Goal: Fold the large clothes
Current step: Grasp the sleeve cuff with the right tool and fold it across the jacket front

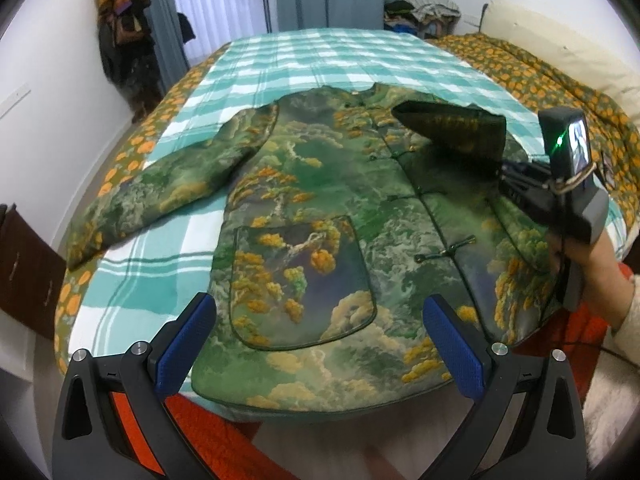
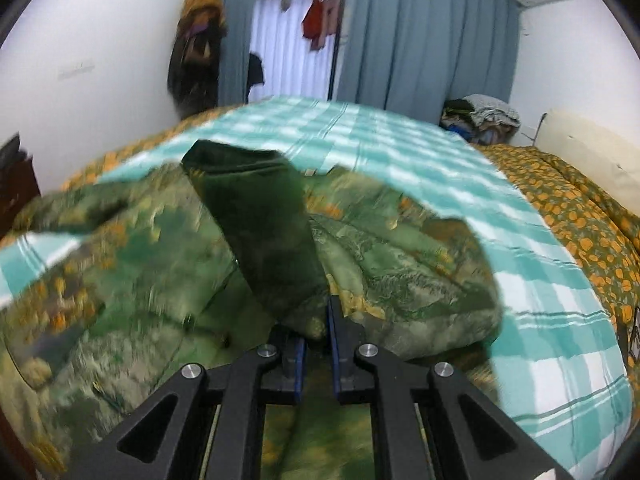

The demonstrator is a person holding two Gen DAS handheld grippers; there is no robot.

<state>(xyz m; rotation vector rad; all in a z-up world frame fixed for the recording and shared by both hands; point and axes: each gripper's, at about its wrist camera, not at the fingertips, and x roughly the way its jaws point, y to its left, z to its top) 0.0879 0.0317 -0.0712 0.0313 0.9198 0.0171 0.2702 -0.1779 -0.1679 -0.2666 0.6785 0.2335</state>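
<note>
A large green padded jacket (image 1: 320, 216) with an orange tree print lies front up on the teal checked bed cover (image 1: 320, 56). Its left sleeve (image 1: 160, 196) lies spread out to the left. My left gripper (image 1: 316, 344) is open and empty, hovering over the jacket's hem near the patch pocket (image 1: 296, 276). My right gripper (image 2: 318, 328) is shut on the jacket's right sleeve (image 2: 260, 220) and holds it lifted over the jacket's chest, dark green lining showing. In the left wrist view that raised sleeve (image 1: 452, 128) and the right gripper body (image 1: 560, 184) are at the right.
An orange-patterned quilt (image 1: 560, 92) lies along the bed's right side and under the cover. A pile of clothes (image 1: 424, 12) sits at the far right corner. Clothes hang on the left wall (image 1: 124, 40). Grey curtains (image 2: 420, 40) are behind. A dark cabinet (image 1: 24, 264) stands left.
</note>
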